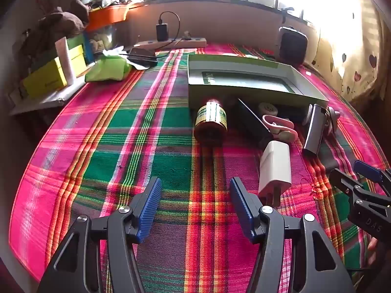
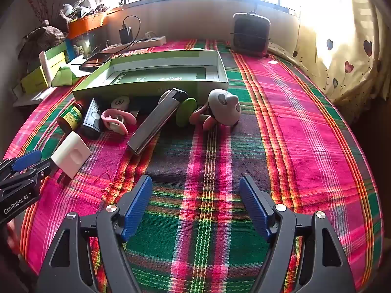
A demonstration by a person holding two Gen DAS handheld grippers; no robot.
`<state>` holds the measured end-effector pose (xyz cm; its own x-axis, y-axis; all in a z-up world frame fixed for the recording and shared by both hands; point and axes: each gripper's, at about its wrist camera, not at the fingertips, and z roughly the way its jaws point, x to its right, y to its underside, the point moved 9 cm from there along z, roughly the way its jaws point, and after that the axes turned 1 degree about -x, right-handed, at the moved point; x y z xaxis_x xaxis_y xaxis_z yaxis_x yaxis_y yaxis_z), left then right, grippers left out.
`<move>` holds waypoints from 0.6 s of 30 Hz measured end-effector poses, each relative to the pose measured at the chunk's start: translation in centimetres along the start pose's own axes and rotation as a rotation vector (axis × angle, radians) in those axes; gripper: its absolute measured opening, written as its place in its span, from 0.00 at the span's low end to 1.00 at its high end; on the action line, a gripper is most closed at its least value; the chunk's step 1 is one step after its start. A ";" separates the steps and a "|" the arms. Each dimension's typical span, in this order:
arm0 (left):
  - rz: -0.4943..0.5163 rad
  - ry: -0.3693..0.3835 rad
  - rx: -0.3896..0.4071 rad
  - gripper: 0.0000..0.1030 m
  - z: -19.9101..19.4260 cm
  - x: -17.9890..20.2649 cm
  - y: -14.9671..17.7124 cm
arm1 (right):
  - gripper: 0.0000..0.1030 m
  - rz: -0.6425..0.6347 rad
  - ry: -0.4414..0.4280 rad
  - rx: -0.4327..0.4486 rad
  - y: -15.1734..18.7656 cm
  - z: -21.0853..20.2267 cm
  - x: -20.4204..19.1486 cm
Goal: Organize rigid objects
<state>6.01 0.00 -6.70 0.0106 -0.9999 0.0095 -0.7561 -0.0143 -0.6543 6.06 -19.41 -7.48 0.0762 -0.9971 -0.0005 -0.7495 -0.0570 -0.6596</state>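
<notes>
On the plaid cloth (image 2: 293,122), objects lie beyond both empty, spread hand-held grippers (image 1: 195,205) (image 2: 195,202)

Home: plaid bedspread (image 2: 293,112), heart curtain (image 2: 347,56)

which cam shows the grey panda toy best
The right wrist view. There the grey panda toy lies in full view on the plaid cloth, beside the green disc. In the left wrist view only a sliver of it peeks out behind the silver bar.
</notes>
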 end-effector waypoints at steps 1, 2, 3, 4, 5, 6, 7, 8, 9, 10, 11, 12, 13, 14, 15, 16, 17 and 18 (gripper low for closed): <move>0.000 -0.001 0.001 0.55 0.0 0.0 0.0 | 0.72 0.000 0.000 0.000 0.0 0.0 0.0; 0.004 -0.004 -0.017 0.55 0.0 0.0 0.1 | 0.72 -0.003 0.003 -0.002 0.0 0.0 0.0; 0.010 -0.010 -0.015 0.55 0.0 -0.1 0.1 | 0.72 -0.003 0.002 -0.001 0.0 0.0 0.0; 0.012 -0.011 -0.015 0.55 0.0 -0.1 0.1 | 0.72 0.000 -0.001 0.000 0.0 0.0 0.0; 0.010 -0.009 -0.013 0.55 0.0 0.0 0.1 | 0.72 0.001 -0.001 -0.001 0.0 0.0 0.0; 0.009 -0.008 -0.011 0.55 0.0 0.0 0.1 | 0.72 0.001 -0.001 -0.001 0.0 0.0 0.0; 0.009 -0.006 -0.010 0.55 0.0 0.0 0.1 | 0.72 0.001 0.000 0.000 0.0 0.0 0.0; 0.009 -0.005 -0.010 0.55 0.0 0.0 0.1 | 0.72 0.001 0.000 0.001 0.0 0.0 0.0; 0.008 -0.006 -0.009 0.55 0.0 0.0 0.1 | 0.72 0.001 0.000 -0.003 0.0 0.0 0.0; 0.009 -0.007 -0.004 0.55 0.0 0.0 0.1 | 0.72 0.000 0.000 -0.004 0.0 0.0 0.0; 0.008 -0.008 0.000 0.55 0.0 0.0 0.0 | 0.72 0.000 0.000 -0.004 0.0 0.0 0.0; 0.005 -0.009 0.003 0.55 0.0 0.0 0.0 | 0.72 0.000 0.000 -0.004 0.0 0.0 0.0; 0.002 -0.012 0.007 0.55 -0.3 0.2 0.3 | 0.72 0.001 0.000 -0.004 0.0 0.0 0.0; 0.004 -0.012 0.005 0.55 -0.3 0.3 0.2 | 0.72 0.001 0.000 -0.004 0.0 0.0 0.0; 0.003 -0.013 0.004 0.55 -0.3 0.3 0.3 | 0.72 0.001 -0.001 -0.003 0.0 0.0 0.0; 0.004 -0.013 0.001 0.56 -0.4 0.6 0.4 | 0.72 0.001 -0.001 -0.003 0.0 0.0 0.0; 0.005 -0.012 -0.001 0.56 -0.4 0.6 0.5 | 0.72 0.001 -0.001 -0.003 0.0 0.0 0.0; 0.006 -0.011 -0.008 0.56 -0.1 0.4 0.5 | 0.72 0.001 -0.001 -0.003 0.0 0.0 0.0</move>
<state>5.61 -0.43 -6.94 0.0130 -0.9999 -0.0027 -0.7612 -0.0081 -0.6484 6.10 -19.43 -7.47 0.0757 -0.9971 -0.0019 -0.7513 -0.0558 -0.6576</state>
